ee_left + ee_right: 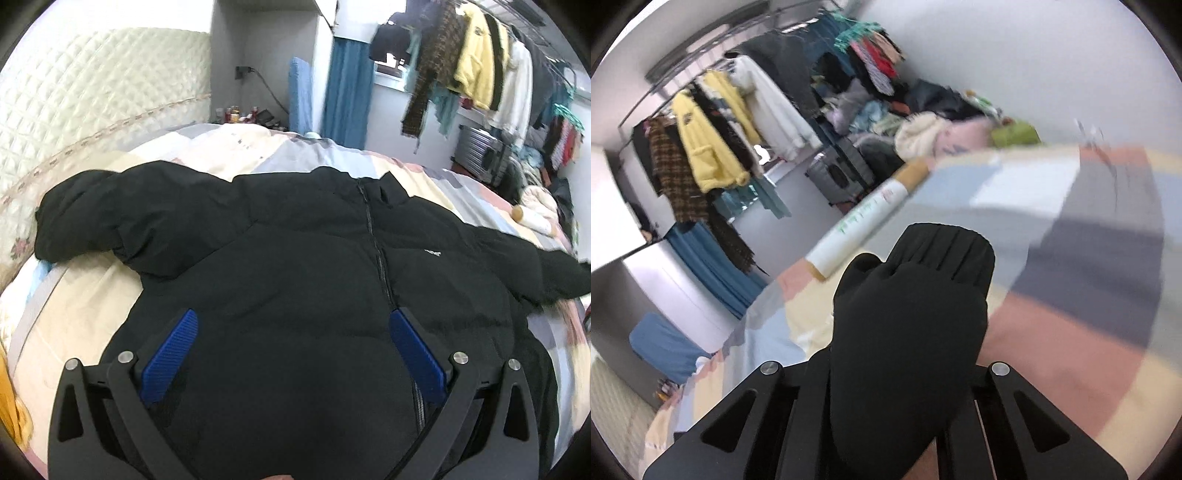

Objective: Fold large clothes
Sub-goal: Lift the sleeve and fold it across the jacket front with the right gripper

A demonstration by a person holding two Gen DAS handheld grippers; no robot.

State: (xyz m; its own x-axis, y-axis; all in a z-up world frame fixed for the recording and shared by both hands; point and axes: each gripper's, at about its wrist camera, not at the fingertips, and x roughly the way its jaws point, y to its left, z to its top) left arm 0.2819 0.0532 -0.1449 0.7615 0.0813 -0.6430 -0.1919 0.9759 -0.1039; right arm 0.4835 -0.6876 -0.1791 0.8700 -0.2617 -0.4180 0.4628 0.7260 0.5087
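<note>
A black puffer jacket (295, 258) lies front up on the bed, zipper closed, its sleeves spread to the left and right. My left gripper (293, 325) is open and hovers over the jacket's lower front, with its blue pads (173, 350) wide apart. My right gripper (905, 354) is shut on the jacket's right sleeve cuff (923, 280), which bunches up between its jaws and hides the fingertips. The sleeve end is held a little above the quilt.
The bed carries a pastel patchwork quilt (92, 314) and has a padded white headboard (92, 92). A white tube with tan ends (864, 218) lies on the quilt near the held cuff. A clothes rack (713, 140), a suitcase (842, 173) and a pile of clothes (923, 122) stand beyond the bed.
</note>
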